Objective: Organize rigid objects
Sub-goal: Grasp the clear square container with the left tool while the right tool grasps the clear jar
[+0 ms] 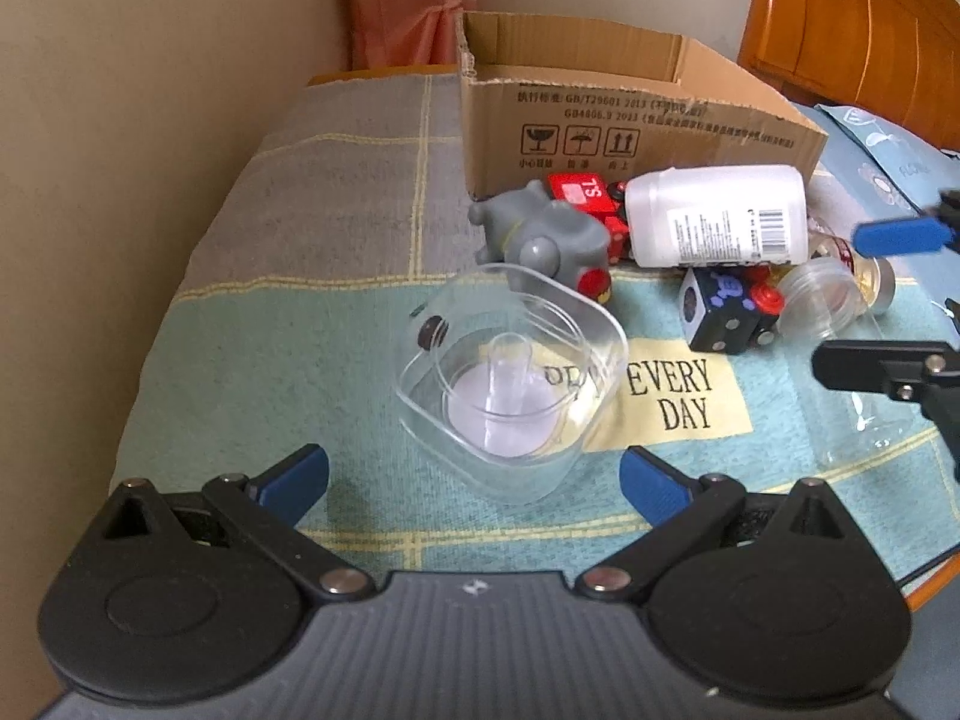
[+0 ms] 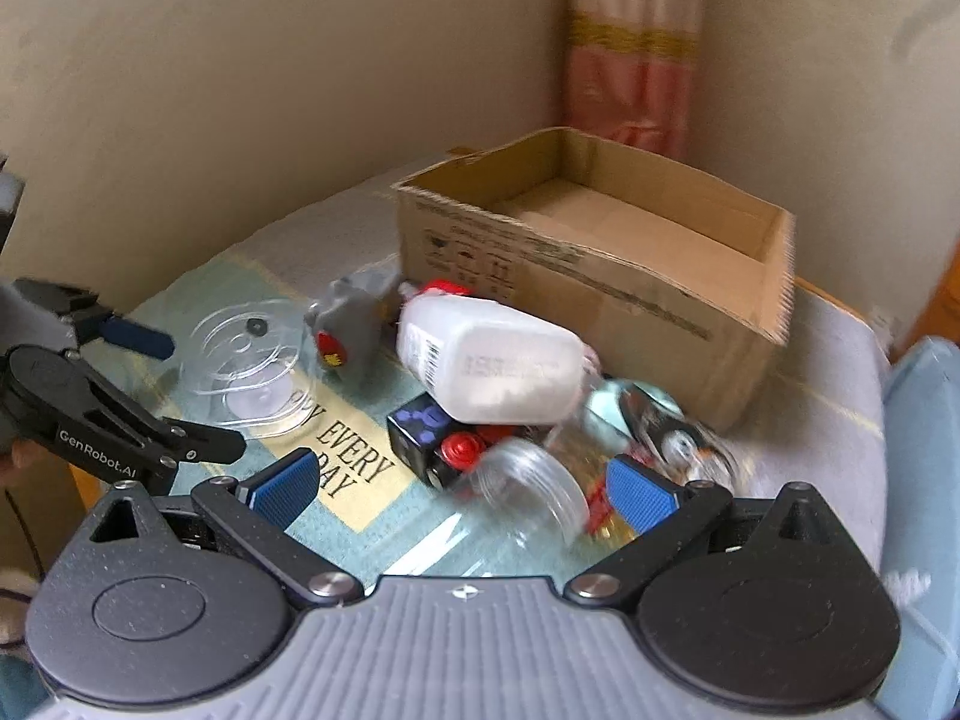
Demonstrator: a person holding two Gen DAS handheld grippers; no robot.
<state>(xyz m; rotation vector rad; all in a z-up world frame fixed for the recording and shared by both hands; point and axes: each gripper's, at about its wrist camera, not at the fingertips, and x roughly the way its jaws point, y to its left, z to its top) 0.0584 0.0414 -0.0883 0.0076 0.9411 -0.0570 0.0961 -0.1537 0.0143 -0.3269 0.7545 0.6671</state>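
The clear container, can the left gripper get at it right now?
Probably yes. The left gripper is open, and the clear container sits right ahead of its fingers with only bare cloth between. The grey toy lies behind it, out of the way.

Quick count, going out from the left gripper's fingers: one clear square plastic container (image 1: 510, 384) dead ahead, just past the tips. Behind it, one grey elephant toy (image 1: 543, 240), one red toy truck (image 1: 591, 201), one white plastic bottle (image 1: 717, 216) lying on its side. Off to the right, one black cube with blue hexagons (image 1: 723, 312), one clear screw-top jar (image 1: 819, 297), one small glass bottle with a gold cap (image 1: 870, 273). Farthest back, one open cardboard box (image 1: 600, 120). From the right gripper's view, same single cube (image 2: 429, 438), plus blurry stuff past the right finger, uncountable.
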